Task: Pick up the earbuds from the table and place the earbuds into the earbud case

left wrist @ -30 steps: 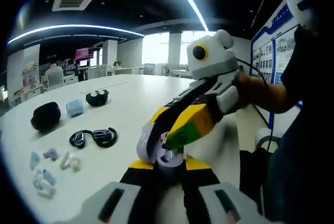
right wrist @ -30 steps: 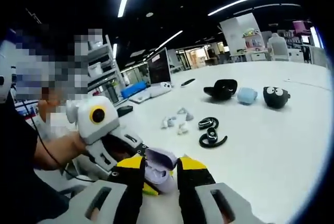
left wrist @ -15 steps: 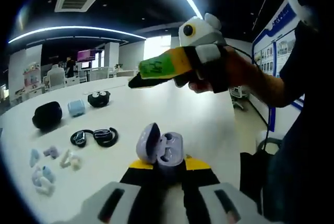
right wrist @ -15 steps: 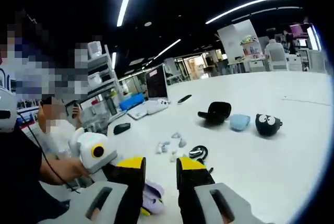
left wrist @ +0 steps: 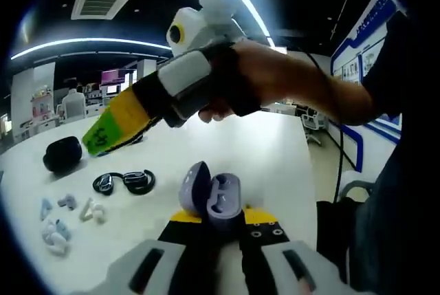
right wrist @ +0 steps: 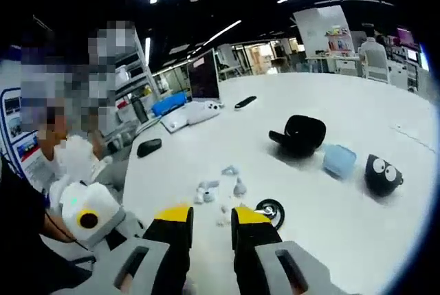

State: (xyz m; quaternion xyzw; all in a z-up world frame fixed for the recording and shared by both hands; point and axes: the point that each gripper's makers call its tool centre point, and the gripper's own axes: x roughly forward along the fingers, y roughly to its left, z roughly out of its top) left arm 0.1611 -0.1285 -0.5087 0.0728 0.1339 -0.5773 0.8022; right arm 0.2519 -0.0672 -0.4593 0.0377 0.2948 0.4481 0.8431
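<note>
Left tongs (left wrist: 221,225) pinch the open case (left wrist: 210,195) above the desk (left wrist: 275,157). Right tongs (right wrist: 210,218), spread and empty, head toward loose earbuds (right wrist: 218,189) at 12 o'clock; next, grab 1.

The lilac earbud case (left wrist: 210,197) stands open, lid tilted toward 10 o'clock, an earbud seated inside. Small pale earbuds (left wrist: 65,216) lie scattered on the white bench (left wrist: 275,150) at 9 o'clock.

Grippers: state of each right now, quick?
Left gripper: shut on the open purple earbud case.
Right gripper: open, nothing between its jaws, above the table and pointing at the loose earbuds.
</note>
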